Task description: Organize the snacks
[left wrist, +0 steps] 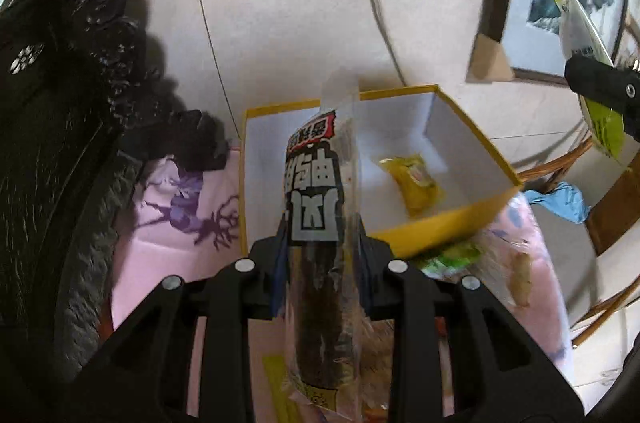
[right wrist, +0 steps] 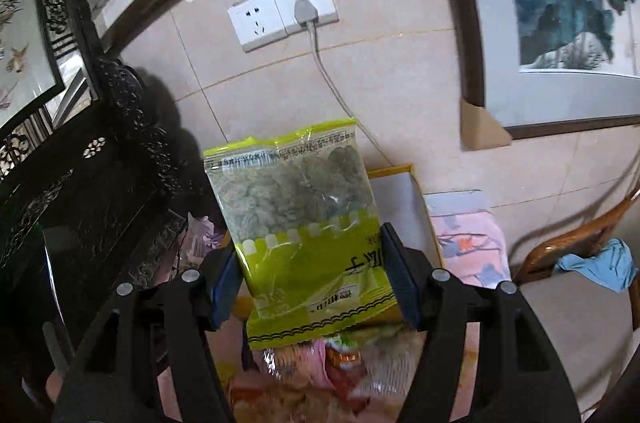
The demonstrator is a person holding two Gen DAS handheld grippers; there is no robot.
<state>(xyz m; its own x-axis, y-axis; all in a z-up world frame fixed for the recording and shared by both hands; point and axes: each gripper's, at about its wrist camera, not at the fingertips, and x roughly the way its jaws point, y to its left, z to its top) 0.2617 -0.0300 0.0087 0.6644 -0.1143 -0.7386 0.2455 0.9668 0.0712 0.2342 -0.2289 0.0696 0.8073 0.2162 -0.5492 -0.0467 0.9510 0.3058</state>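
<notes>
My left gripper (left wrist: 320,247) is shut on a long clear packet with a dark snack and a black-and-white label (left wrist: 316,207), held upright over the near edge of a yellow box with a white inside (left wrist: 452,223). One small yellow packet (left wrist: 416,183) lies in the box. My right gripper (right wrist: 316,279) is shut on a lime-green bag of greenish pieces (right wrist: 304,215), lifted above the pile; the same bag (left wrist: 580,35) and gripper show at the far right of the left wrist view.
Loose snack packets (right wrist: 320,375) lie on a pink patterned cloth (left wrist: 168,223). Dark carved furniture (left wrist: 60,143) stands to the left. A tiled wall with sockets (right wrist: 280,11) and a cable, framed pictures (right wrist: 560,23), and a wicker chair with blue cloth (right wrist: 596,263) are on the right.
</notes>
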